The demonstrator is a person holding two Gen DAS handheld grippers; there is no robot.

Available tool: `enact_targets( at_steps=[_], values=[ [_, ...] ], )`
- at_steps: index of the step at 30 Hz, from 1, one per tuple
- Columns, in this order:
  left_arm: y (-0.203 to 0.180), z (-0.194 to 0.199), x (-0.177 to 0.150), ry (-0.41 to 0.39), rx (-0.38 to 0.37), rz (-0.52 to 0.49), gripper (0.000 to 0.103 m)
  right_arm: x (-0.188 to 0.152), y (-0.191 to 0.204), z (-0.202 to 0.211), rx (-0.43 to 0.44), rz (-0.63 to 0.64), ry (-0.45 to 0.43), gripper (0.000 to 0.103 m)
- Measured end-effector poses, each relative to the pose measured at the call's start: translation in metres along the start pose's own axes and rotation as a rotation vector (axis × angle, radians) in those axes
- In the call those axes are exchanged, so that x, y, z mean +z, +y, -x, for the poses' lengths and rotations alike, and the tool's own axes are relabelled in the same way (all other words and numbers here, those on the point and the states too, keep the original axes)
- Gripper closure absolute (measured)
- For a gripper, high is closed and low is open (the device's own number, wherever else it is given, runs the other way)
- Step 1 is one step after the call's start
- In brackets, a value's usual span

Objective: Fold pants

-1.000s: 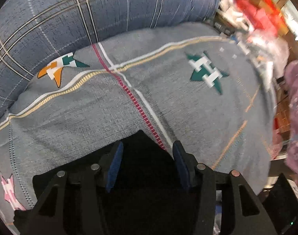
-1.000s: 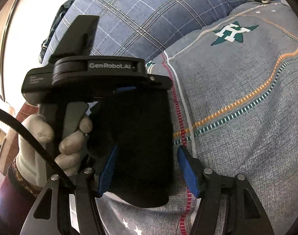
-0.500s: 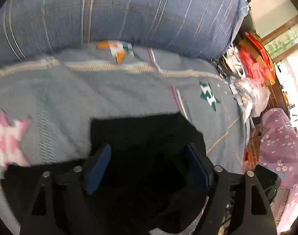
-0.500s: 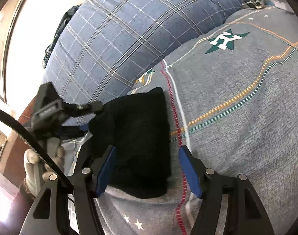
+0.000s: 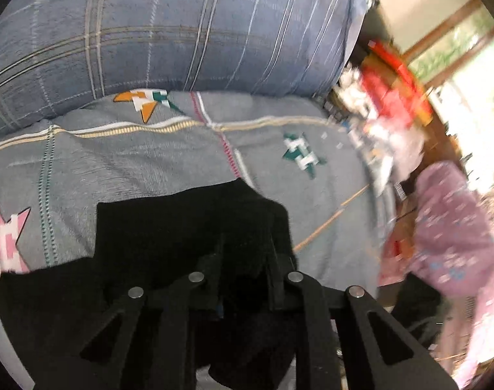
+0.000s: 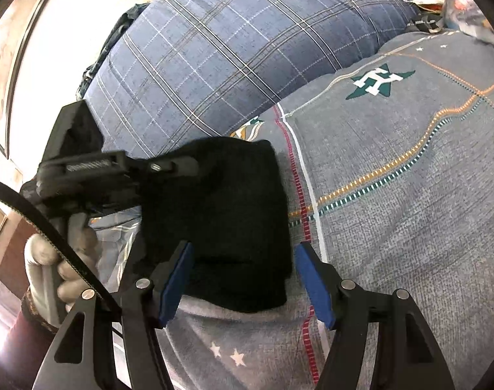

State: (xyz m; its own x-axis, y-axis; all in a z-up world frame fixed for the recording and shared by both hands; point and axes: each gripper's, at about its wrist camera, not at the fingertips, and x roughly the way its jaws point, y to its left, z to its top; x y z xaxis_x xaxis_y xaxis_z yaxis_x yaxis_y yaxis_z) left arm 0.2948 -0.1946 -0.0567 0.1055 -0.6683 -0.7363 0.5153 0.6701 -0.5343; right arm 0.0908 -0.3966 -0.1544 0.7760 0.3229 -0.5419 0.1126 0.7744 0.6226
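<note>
The black pants (image 6: pixel 227 201) lie folded into a small block on the grey patterned bedspread (image 6: pixel 393 227). My right gripper (image 6: pixel 243 279) hovers over their near edge, open, with its blue pads (image 6: pixel 178 276) on either side and not pressing. My left gripper (image 6: pixel 169 165), held by a gloved hand (image 6: pixel 45 260), is at the left side of the pants. In the left wrist view its jaws are closing, and my left gripper (image 5: pixel 247 247) has a fold of the black pants (image 5: pixel 182 227) pinched between narrow fingers.
A big blue plaid quilt roll (image 6: pixel 230 58) lies along the far side of the bedspread (image 5: pixel 149 169). Past the bed's right edge are blurred red and white clutter (image 5: pixel 393 97) and a pink floral cloth (image 5: pixel 448 227).
My left gripper drew back off the top of the pants to their left side, spread its jaws wide, then narrowed them on the black cloth. My right gripper stayed open over the near edge.
</note>
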Motion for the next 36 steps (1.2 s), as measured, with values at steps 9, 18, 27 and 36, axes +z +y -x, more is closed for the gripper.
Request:
enact_targets(
  at_steps=[9, 18, 27, 36],
  values=[
    [0.056, 0.060, -0.023, -0.093, -0.036, 0.161, 0.087, -0.006, 0.012, 0.016, -0.023, 0.010, -0.019, 0.032],
    [0.142, 0.100, -0.062, -0.194, -0.050, 0.343, 0.087, -0.019, 0.043, -0.004, -0.036, 0.076, 0.036, 0.032],
    [0.201, 0.093, -0.098, -0.245, -0.122, 0.526, 0.083, -0.027, 0.062, -0.032, -0.056, 0.135, 0.106, 0.032],
    [0.190, 0.150, -0.111, -0.364, -0.139, 0.499, 0.058, -0.020, 0.087, -0.034, -0.051, 0.207, 0.087, 0.032]
  ],
)
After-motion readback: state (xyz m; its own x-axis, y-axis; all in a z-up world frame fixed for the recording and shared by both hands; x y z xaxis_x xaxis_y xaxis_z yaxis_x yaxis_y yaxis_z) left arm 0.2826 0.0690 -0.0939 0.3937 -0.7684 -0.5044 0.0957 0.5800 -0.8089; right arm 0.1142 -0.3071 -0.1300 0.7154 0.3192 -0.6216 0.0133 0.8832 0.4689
